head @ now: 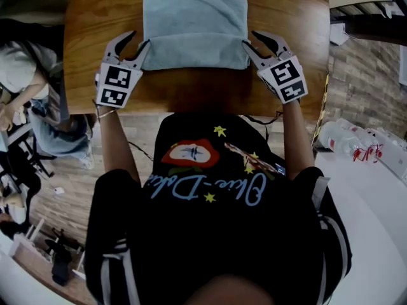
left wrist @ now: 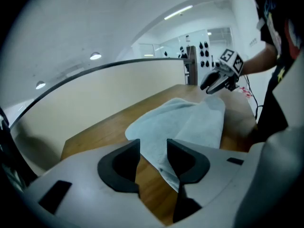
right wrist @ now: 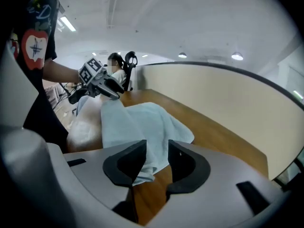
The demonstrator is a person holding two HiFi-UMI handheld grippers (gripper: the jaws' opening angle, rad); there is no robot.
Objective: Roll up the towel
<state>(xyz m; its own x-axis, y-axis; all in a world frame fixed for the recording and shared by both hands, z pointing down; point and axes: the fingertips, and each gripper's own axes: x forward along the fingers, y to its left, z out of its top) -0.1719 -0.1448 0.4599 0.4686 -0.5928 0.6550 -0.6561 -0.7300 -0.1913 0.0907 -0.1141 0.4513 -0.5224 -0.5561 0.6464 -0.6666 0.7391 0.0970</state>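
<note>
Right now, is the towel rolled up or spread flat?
Partly: the towel has only its near edge turned over; the rest lies flat.

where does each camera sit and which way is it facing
Head view: on the person's head, facing steeply down at the light blue cloth towel on the brown wooden table; black t-shirt, forearms, left gripper, right gripper show.
Left gripper view: on the left gripper, facing along its open jaws across the towel.
Right gripper view: likewise, from the towel's other end.
Shared: each gripper view shows the opposite gripper.
</note>
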